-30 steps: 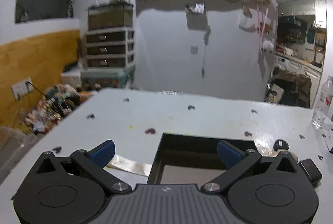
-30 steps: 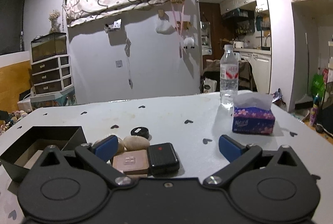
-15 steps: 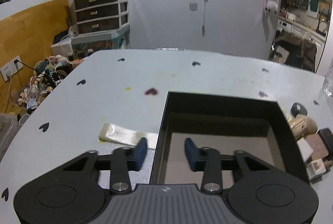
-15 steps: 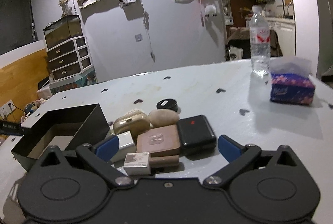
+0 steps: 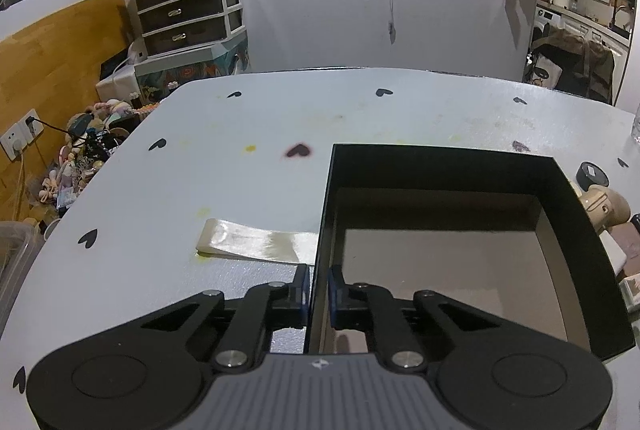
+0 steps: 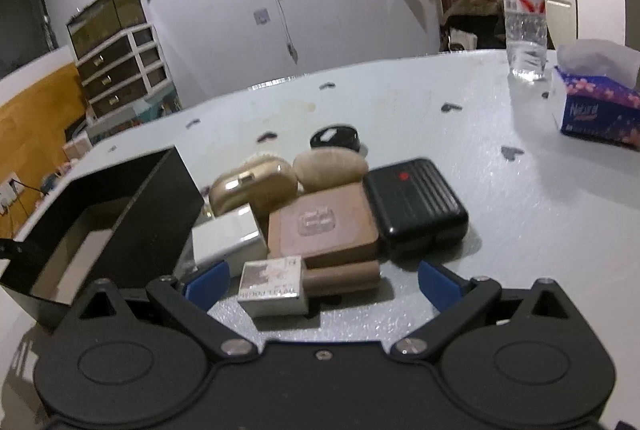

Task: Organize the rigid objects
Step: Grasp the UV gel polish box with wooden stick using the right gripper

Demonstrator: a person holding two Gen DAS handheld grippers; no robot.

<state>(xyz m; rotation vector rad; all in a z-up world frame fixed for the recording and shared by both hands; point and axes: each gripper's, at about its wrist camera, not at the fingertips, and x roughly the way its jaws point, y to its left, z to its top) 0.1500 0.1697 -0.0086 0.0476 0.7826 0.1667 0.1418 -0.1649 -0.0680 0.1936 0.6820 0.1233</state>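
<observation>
Since a second ago your left gripper (image 5: pixel 318 290) has dropped from above the table to the black box (image 5: pixel 568 230), and its jaws have just been closing from fully spread to a narrow pinch on the box's left wall, one blue pad outside and one inside, pressing the thin wall between them. Your right gripper (image 6: pixel 322 280) has come lower and nearer to the cluster of small items; its jaws stand wide apart and hold nothing, with a small silver carton (image 6: pixel 274 286) lying between the fingers. Just ahead of it you have one brown square compact (image 6: pixel 322 230), one black ribbed case (image 6: pixel 416 204), one white block (image 6: pixel 228 236), one gold case (image 6: pixel 252 186), one tan stone-shaped piece (image 6: pixel 330 166) and one round black jar (image 6: pixel 334 138), all bunched together just right of the box. Farther off to the right stand one water bottle (image 6: pixel 524 14) and one tissue pack (image 6: pixel 596 106). One strip of glossy tape (image 5: pixel 256 242) lies just ahead-left of your left gripper.
</observation>
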